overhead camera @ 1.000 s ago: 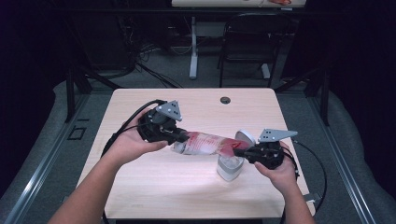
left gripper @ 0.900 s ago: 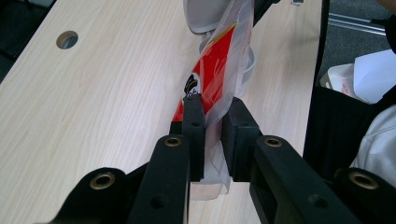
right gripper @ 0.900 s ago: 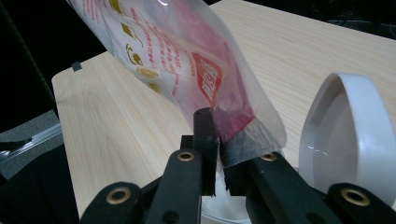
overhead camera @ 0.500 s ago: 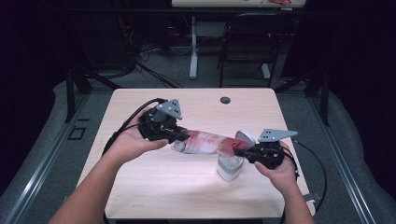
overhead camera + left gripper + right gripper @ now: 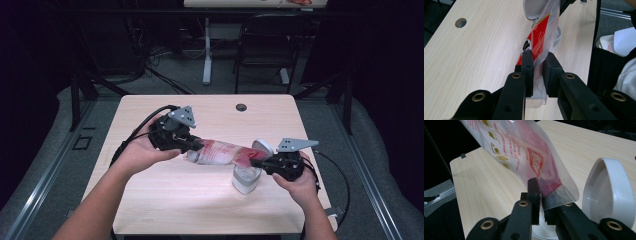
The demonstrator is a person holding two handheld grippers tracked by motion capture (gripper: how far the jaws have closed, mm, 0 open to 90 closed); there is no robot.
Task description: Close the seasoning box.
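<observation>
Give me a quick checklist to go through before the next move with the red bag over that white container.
1. Left gripper clamped on one end of the red-and-clear plastic bag: ok, jaws pinch the film.
2. Right gripper clamped on the other end: ok, the dark edge strip sits between its jaws.
3. Bag clear of the wooden table: ok, it hangs between the two grippers.
4. White container under the bag's right end: ok, it stands just below that end.
5. Container's hinged lid open: ok, it stands up beside the bag.
6. Bag mouth opened for pouring: cannot tell.
</observation>
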